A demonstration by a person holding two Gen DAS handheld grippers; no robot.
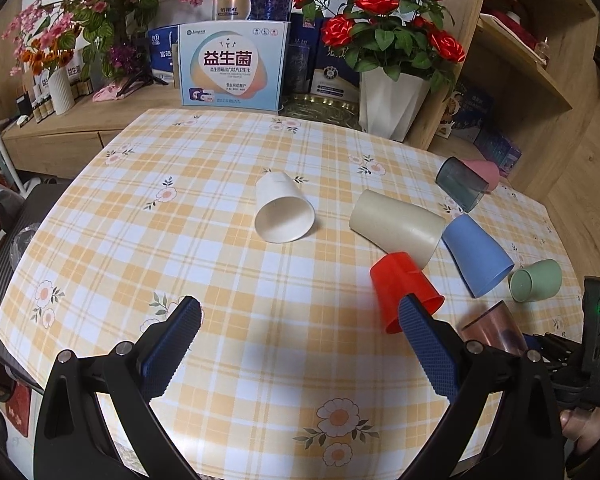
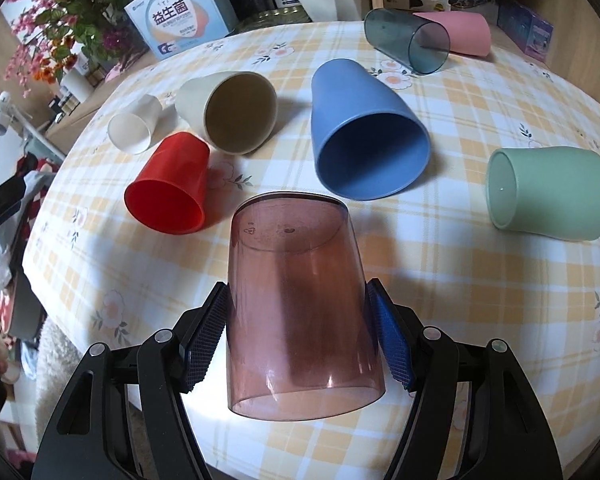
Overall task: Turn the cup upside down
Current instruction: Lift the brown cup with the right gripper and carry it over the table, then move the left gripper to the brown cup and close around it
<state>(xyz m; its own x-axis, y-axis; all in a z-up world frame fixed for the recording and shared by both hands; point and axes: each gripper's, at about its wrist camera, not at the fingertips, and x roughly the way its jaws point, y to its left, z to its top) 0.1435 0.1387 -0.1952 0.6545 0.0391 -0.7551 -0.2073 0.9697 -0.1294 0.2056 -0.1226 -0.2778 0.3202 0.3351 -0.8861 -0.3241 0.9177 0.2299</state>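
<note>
My right gripper (image 2: 298,324) is shut on a clear brown cup (image 2: 300,312), its blue pads (image 2: 392,344) pressed on both sides. The cup's closed base points away from me and its open mouth faces the camera, low over the checked tablecloth (image 2: 460,280). The brown cup also shows in the left wrist view (image 1: 496,328), at the right. My left gripper (image 1: 300,316) is open and empty above the table, its right finger (image 1: 428,340) in front of a red cup (image 1: 400,288).
Several cups lie on their sides: white (image 2: 132,128), beige (image 2: 232,112), red (image 2: 172,184), blue (image 2: 364,128), green (image 2: 548,196), clear grey (image 2: 408,40), pink (image 2: 460,32). Boxes (image 1: 232,64), flower vases (image 1: 392,100) and a wooden shelf (image 1: 520,60) stand behind the table.
</note>
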